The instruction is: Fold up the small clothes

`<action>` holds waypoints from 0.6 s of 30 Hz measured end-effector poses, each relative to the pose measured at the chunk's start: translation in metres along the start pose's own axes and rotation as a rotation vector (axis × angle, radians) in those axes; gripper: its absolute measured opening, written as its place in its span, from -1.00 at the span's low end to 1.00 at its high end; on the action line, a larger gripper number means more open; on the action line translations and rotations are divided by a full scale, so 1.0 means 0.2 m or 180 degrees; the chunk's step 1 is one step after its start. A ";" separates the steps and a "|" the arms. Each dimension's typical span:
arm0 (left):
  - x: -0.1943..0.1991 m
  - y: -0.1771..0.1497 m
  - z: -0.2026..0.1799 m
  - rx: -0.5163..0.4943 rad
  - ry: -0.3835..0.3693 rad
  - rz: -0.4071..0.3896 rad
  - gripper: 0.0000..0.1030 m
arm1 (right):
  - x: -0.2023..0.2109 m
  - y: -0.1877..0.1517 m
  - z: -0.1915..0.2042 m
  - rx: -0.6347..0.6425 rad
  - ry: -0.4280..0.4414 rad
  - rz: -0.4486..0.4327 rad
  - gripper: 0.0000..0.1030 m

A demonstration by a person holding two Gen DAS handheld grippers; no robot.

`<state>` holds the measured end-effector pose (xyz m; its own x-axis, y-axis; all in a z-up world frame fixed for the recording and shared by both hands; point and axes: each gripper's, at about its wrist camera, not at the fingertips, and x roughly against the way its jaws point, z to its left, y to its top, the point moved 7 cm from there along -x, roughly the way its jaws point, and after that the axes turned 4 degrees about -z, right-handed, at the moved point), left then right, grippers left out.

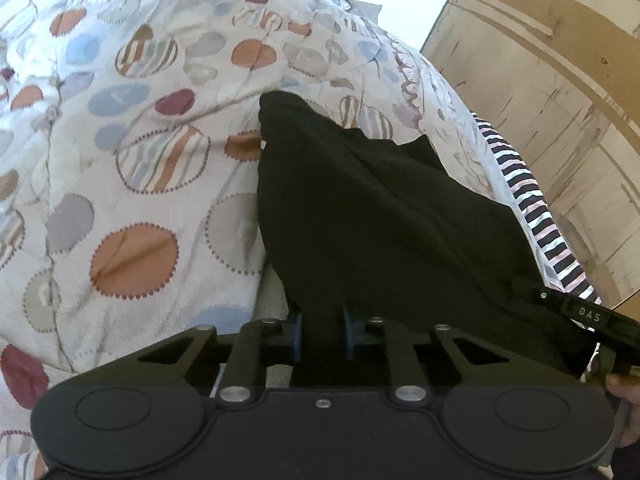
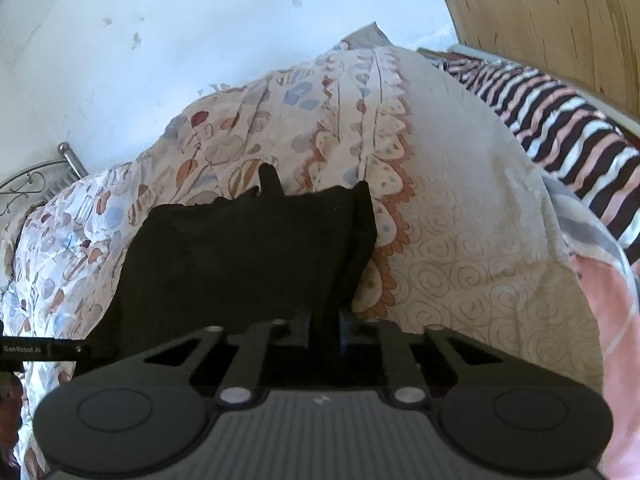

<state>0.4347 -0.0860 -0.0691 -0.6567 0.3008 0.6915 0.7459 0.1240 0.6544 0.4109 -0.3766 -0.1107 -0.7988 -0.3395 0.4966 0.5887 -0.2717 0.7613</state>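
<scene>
Left gripper (image 1: 322,330) clenched on a bunched edge of the black garment (image 1: 372,216); pad faces hidden by the cloth. Right gripper (image 2: 325,330) likewise pinching the garment's near edge, fingertips buried in fabric. Garment runs forward from both, draped over the patterned quilt (image 1: 132,152), its far corners crumpled and its kind hard to tell. Open quilt lies left. Striped sheet (image 2: 560,120) marks the bed's right edge, wooden panel (image 1: 552,80) beyond; white wall (image 2: 160,40) farthest.
</scene>
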 end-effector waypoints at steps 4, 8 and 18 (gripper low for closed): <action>0.07 0.05 -0.05 -0.0210 0.0027 -0.0139 -0.77 | 0.06 0.05 0.08 0.0162 0.0024 -0.0154 -0.86; 0.15 0.14 -0.12 -0.0474 -0.0026 -0.0268 -0.82 | 0.12 0.16 0.26 0.0420 0.0166 -0.0331 -0.86; 0.47 0.44 0.00 -0.0616 0.0189 -0.0888 -0.87 | 0.14 0.38 0.92 0.1299 0.0449 -0.0811 -0.86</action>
<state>0.4386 -0.0476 0.0534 -0.8420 0.2242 0.4906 0.5055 0.0102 0.8628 0.4109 -0.2409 0.0380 -0.8699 -0.4344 0.2338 0.2582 0.0029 0.9661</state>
